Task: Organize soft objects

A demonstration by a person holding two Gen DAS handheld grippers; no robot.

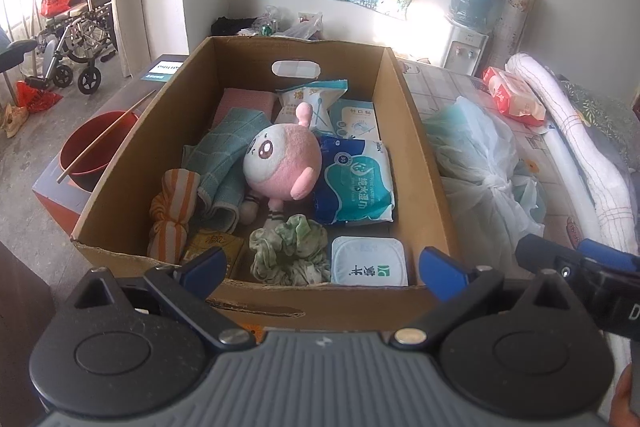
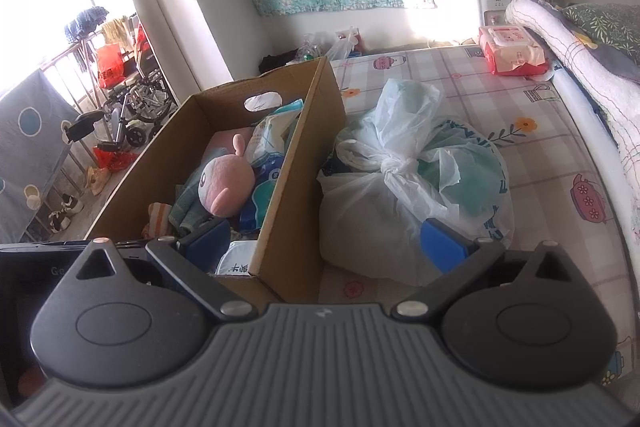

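Note:
A cardboard box (image 1: 420, 155) on the bed holds a pink plush toy (image 1: 282, 159), a teal towel (image 1: 224, 155), an orange striped cloth (image 1: 174, 211), a green scrunched cloth (image 1: 290, 253), wet-wipe packs (image 1: 354, 183) and a white tub (image 1: 368, 261). My left gripper (image 1: 324, 269) hangs open over the box's near edge, nothing between its fingers. My right gripper (image 2: 324, 241) stands wide open and empty, straddling the box's right wall (image 2: 298, 163). A knotted white plastic bag (image 2: 416, 179) lies just ahead of its right finger (image 2: 444, 245).
A red tissue pack (image 2: 514, 51) and a rolled quilt (image 2: 576, 59) lie at the bed's far right. A red bowl with chopsticks (image 1: 94, 151) sits left of the box. A wheelchair (image 1: 76, 43) and a water dispenser (image 1: 472, 23) stand farther off.

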